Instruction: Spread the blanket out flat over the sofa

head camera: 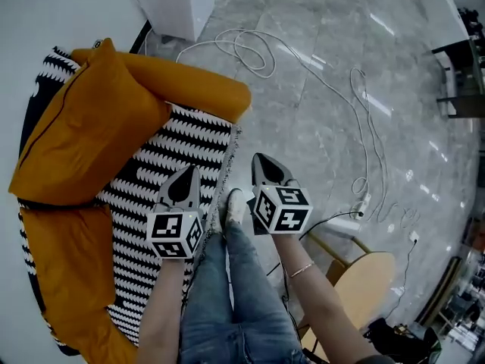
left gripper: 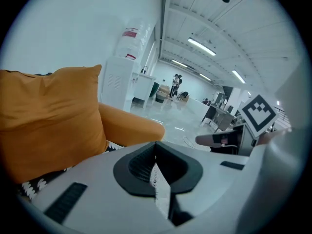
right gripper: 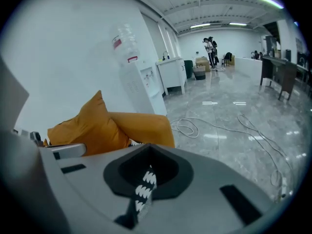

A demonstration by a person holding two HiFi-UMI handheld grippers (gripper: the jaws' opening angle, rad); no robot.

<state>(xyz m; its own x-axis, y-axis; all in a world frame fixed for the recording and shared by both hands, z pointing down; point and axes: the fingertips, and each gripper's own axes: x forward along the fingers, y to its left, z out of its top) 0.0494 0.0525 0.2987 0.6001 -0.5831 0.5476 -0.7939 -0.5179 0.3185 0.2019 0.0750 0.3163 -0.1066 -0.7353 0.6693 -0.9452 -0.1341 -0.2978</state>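
Observation:
A black-and-white patterned blanket (head camera: 182,139) lies over the seat of an orange sofa (head camera: 198,80), partly under an orange cushion (head camera: 91,127). Its fringed edge runs down the sofa's front. My left gripper (head camera: 191,173) is over that front edge, shut on a pale strip of the blanket (left gripper: 161,189). My right gripper (head camera: 260,159) is just off the sofa's front, over the floor, shut on a black-and-white fold of the blanket (right gripper: 144,191). The cloth under both grippers is hidden in the head view. The cushion (left gripper: 48,116) and the sofa arm (right gripper: 146,123) lie beyond the jaws.
Long white cables (head camera: 258,51) loop over the grey marble floor to a power strip (head camera: 362,203). A round wooden stool (head camera: 367,279) stands at the right, near the person's jeans legs (head camera: 227,294). A white water dispenser (right gripper: 141,87) stands past the sofa.

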